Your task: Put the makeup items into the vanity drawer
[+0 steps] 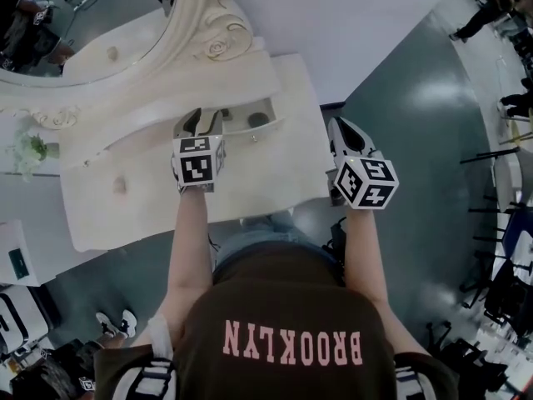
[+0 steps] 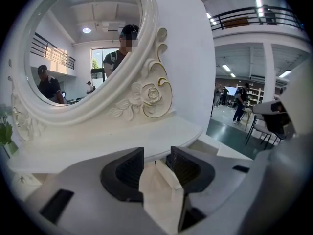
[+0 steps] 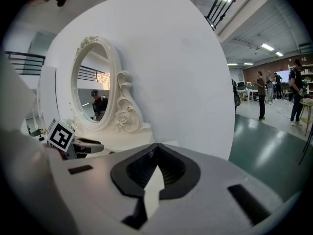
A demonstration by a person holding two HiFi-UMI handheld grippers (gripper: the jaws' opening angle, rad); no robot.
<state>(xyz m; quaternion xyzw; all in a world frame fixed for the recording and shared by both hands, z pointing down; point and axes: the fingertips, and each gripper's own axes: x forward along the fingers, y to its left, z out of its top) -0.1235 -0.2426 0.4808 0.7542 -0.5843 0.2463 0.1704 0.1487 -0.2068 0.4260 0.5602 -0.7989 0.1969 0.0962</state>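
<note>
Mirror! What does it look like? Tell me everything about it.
The mirror is a big oval in a thick white frame. The frame is carved with roses and curls edged in thin gold lines, and it looks like painted wood or plaster. It stands upright at the back of the white vanity, in front of a white wall. Its glass reflects a room with ceiling lights, railings and a few people.

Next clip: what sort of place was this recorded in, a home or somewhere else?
Probably not a home: a large open hall or studio. The white vanity with its ornate mirror stands on a green floor, with a railed mezzanine and people standing around beyond.
</note>
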